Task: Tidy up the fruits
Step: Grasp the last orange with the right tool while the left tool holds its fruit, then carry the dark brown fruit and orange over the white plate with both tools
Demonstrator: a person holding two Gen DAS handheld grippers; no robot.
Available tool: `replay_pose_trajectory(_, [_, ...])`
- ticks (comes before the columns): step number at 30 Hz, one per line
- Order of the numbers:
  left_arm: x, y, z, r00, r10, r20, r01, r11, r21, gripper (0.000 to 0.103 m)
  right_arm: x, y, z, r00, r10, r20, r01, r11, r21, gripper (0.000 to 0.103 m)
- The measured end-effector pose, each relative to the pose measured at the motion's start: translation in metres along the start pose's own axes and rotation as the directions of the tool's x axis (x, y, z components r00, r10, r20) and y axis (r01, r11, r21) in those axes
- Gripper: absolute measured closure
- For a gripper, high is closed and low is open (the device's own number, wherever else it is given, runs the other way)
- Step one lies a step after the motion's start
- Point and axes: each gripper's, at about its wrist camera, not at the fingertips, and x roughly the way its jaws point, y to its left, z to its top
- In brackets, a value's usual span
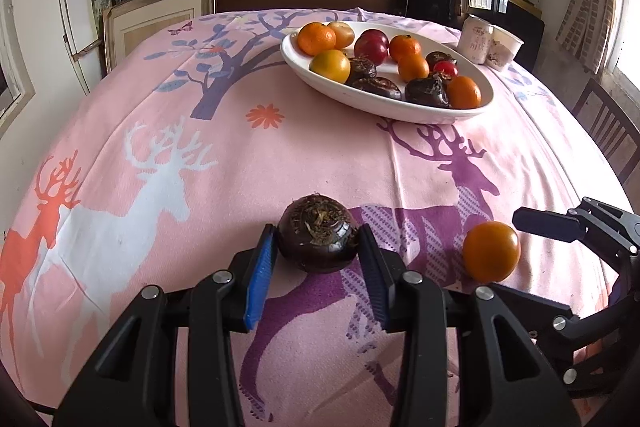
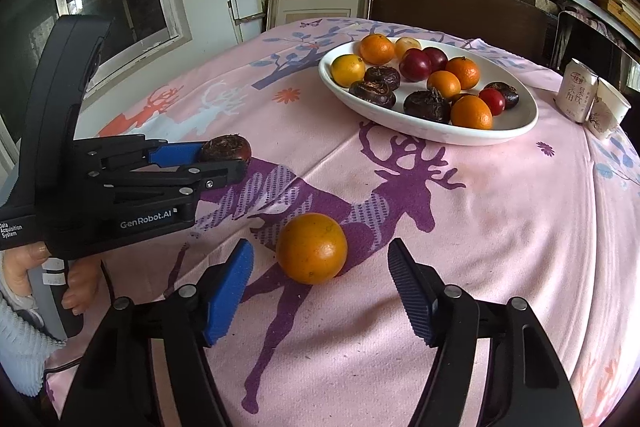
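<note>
Left tool [image 1: 318, 247] pinches a water chestnut [image 1: 318, 237]; right tool [image 2: 320, 259], spread, flanks an orange [image 2: 311, 247] before the fruit plate [image 2: 516, 129].

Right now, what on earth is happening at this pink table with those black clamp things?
A person is sorting fruit with two hand-held grippers. The left gripper is shut on a dark brown water chestnut. The right gripper stands open around a loose round orange, not pressing it. The white oval dish beyond already holds mixed fruit.

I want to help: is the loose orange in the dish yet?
Out. The orange sits on the tablecloth, away from the dish.
</note>
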Motion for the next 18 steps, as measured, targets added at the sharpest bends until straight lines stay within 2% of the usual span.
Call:
replay_pose_trajectory(4, [-0.001, -0.003, 0.0, 1.0, 0.01, 0.006, -0.01, 1.0, 0.013, 0.062, 0.002, 0.0, 0.0, 1.0, 0.004, -0.007, -0.004, 1.0, 0.006, 0.043])
replay_pose_trajectory(7, [-0.002, -0.005, 0.0, 1.0, 0.017, 0.012, -0.017, 1.0, 0.021, 0.062, 0.005, 0.0, -0.001, 1.0, 0.01, -0.019, -0.01, 1.0, 0.007, 0.055])
replay_pose_trajectory(8, [-0.003, -0.005, 0.0, 1.0, 0.019, 0.013, -0.019, 1.0, 0.024, 0.062, 0.006, 0.0, -0.001, 1.0, 0.018, -0.024, -0.018, 1.0, 0.008, 0.063])
replay_pose_trajectory(9, [-0.003, -0.006, 0.0, 1.0, 0.021, 0.015, -0.021, 0.999, 0.026, 0.062, 0.006, 0.0, -0.001, 0.999, 0.023, -0.024, -0.022, 1.0, 0.008, 0.066])
replay_pose_trajectory(18, [-0.009, -0.009, -0.001, 0.998, 0.044, 0.046, -0.046, 0.998, 0.042, 0.062, -0.005, -0.003, 0.001, 1.0, 0.002, 0.029, -0.003, 1.0, 0.019, 0.066])
